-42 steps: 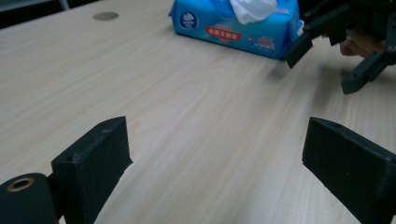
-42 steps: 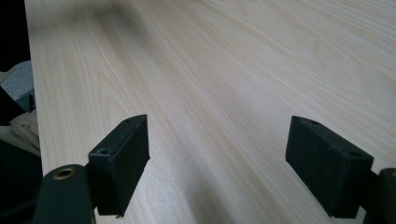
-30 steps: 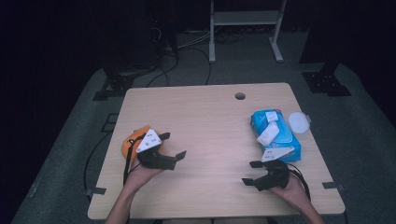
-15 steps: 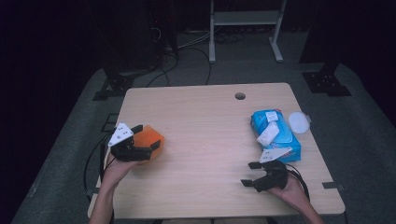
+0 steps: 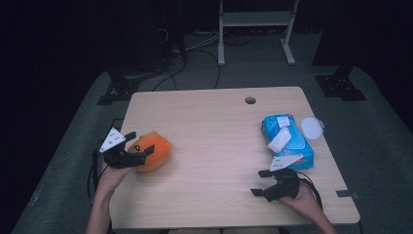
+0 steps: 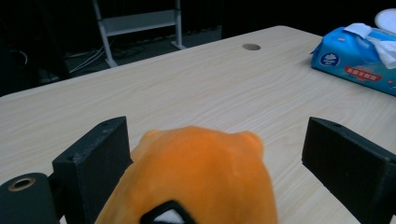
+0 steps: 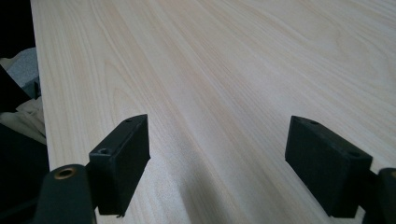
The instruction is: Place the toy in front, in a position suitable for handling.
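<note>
1. At the table's (image 5: 214,146) left edge, the left gripper (image 5: 141,146) sits in a person's hand with its black jaws spread around an orange plush toy (image 5: 152,148). In the left gripper view the toy (image 6: 196,177) lies between the jaws; a gap shows beside the jaw at the right of that view, while whether the other jaw touches the plush cannot be told.

2. A black-and-white patch marks the toy near the bottom of the left gripper view. It carries no readable writing.

3. Near the table's front right, the right gripper (image 5: 260,183) rests in the other hand, jaws wide apart and empty. In the right gripper view (image 7: 215,154) bare pale wood lies between them.

4. A blue pack of wet wipes (image 5: 287,139) lies near the right edge, just beyond the right gripper, a white wipe (image 5: 280,140) pulled up from its top.

5. The pack (image 6: 359,58) bears a round logo and a red band of print, both too small to read.

6. A round white lid (image 5: 311,127) lies just beside the pack, at the table's edge.

7. A small round hole (image 5: 250,100) pierces the tabletop near its far edge.
</note>
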